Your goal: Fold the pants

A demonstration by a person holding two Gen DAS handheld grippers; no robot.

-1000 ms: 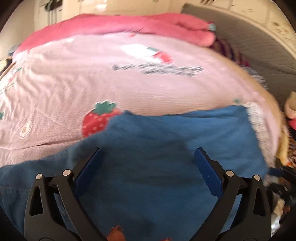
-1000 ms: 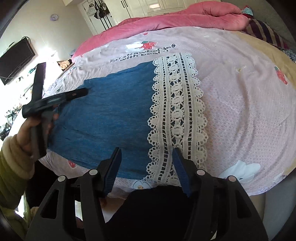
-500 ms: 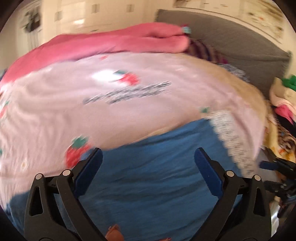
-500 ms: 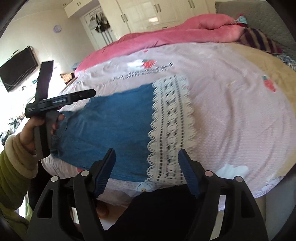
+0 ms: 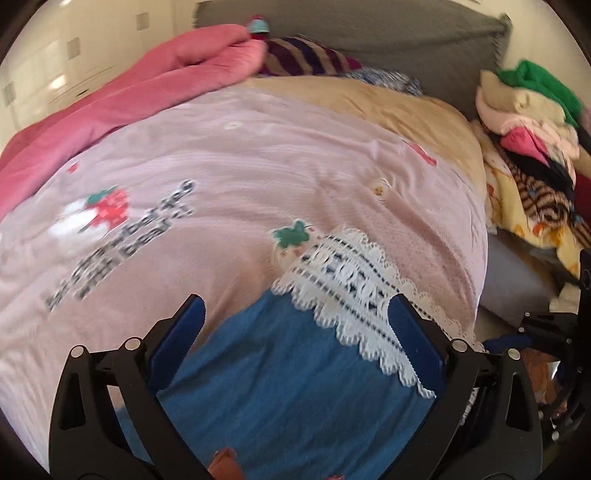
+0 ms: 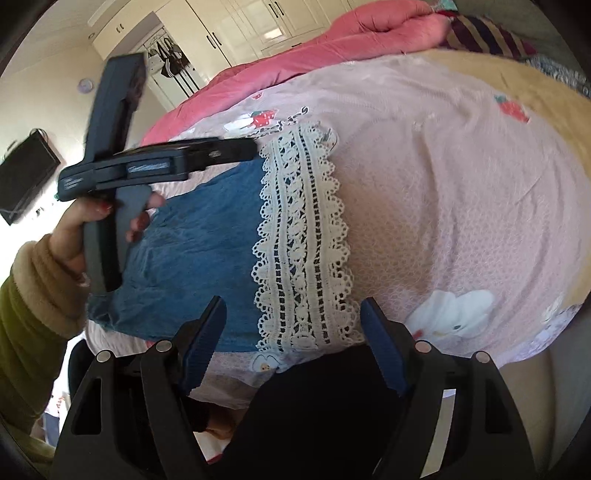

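Note:
Blue denim pants [image 6: 199, 251] with a white lace hem [image 6: 299, 229] lie flat on a pink strawberry-print bedspread [image 6: 443, 184], near its front edge. My right gripper [image 6: 293, 302] is open just above the near end of the lace hem, with nothing between its pads. A hand [image 6: 74, 229] holds my left gripper [image 6: 247, 151] over the far edge of the pants, beside the lace. In the left wrist view that gripper [image 5: 295, 301] is open above the blue cloth [image 5: 280, 369], where it meets the lace [image 5: 354, 280], and grips nothing.
A rolled pink quilt [image 5: 129, 92] and a striped pillow [image 5: 306, 59] lie along the far side, against a grey headboard [image 5: 369, 22]. A heap of mixed clothes [image 5: 528, 147] sits past the bed's right edge. White wardrobes [image 6: 258, 26] and a wall screen [image 6: 26, 173] stand behind.
The left gripper has swung along the pants towards the lace hem, rolling as it went. The right gripper's jaws have widened, and it has shifted slightly over the hem.

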